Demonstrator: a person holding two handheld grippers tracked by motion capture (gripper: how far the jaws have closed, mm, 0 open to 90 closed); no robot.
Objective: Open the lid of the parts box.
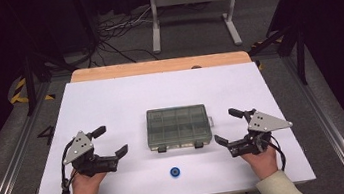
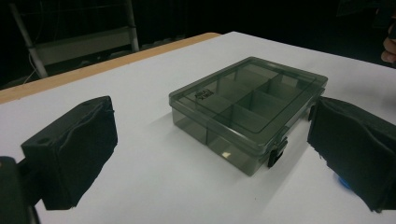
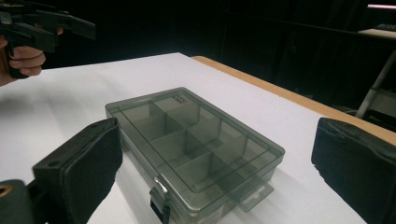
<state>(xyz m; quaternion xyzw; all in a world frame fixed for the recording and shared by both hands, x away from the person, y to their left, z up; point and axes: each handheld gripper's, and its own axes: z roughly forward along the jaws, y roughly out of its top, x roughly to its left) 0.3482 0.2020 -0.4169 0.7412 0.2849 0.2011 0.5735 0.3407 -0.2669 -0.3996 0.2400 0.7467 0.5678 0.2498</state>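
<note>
Smoky-grey translucent plastic compartment box (image 1: 178, 127), lid latched, mid white worktop (image 1: 110, 100). Left hand-held gripper (image 1: 107, 141) and right hand-held gripper (image 1: 228, 127) flank box, jaws wide, empty. Likely light, rigid, slick; grip side walls.

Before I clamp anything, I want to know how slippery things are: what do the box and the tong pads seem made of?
Box: looks like smoky see-through hard plastic with a glossy finish; its dividers show through the shut lid and the lid catches reflections. Its latches look like black plastic. Tong pads: probably matte black foam or soft rubber, since their surfaces are dull and slightly wrinkled at the edges. That suggests a fair grip, though I can't confirm it.
</note>
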